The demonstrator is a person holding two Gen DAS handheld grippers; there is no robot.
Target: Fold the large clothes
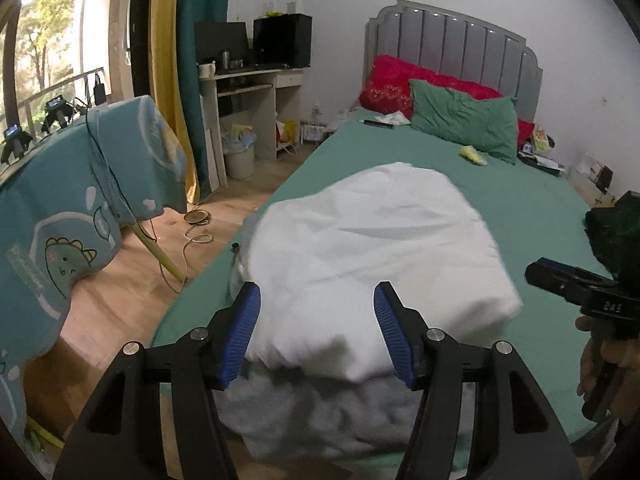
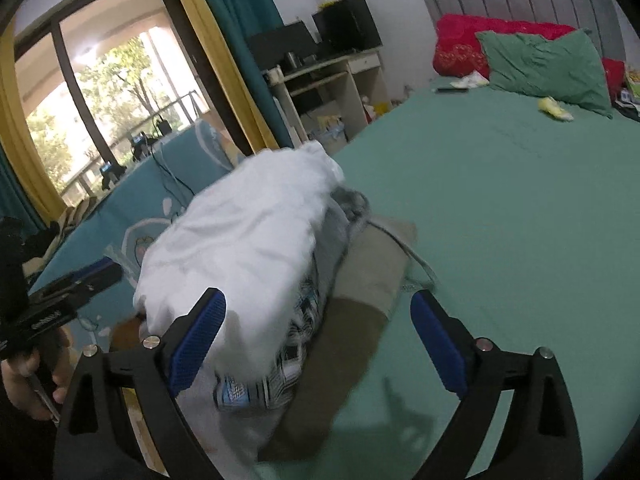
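A folded white garment [image 1: 368, 248] lies on top of a pile of clothes at the near corner of the green bed [image 1: 540, 216]. A grey garment [image 1: 320, 416] lies under it. My left gripper [image 1: 318, 328] is open and empty, with the white garment's near edge between its blue pads. In the right wrist view the white garment [image 2: 248, 248] tops a stack with a striped printed piece [image 2: 280, 372] and an olive-brown garment [image 2: 352, 320]. My right gripper [image 2: 318, 344] is open and empty just above the stack. It also shows in the left wrist view [image 1: 576, 284].
Red pillows [image 1: 400, 80] and a green pillow [image 1: 464, 120] lie at the grey headboard. A blue dinosaur-print cloth [image 1: 80, 200] covers a table to the left, with cables and devices on it. A desk [image 1: 256, 92], a bin [image 1: 239, 160] and floor cables stand beyond it.
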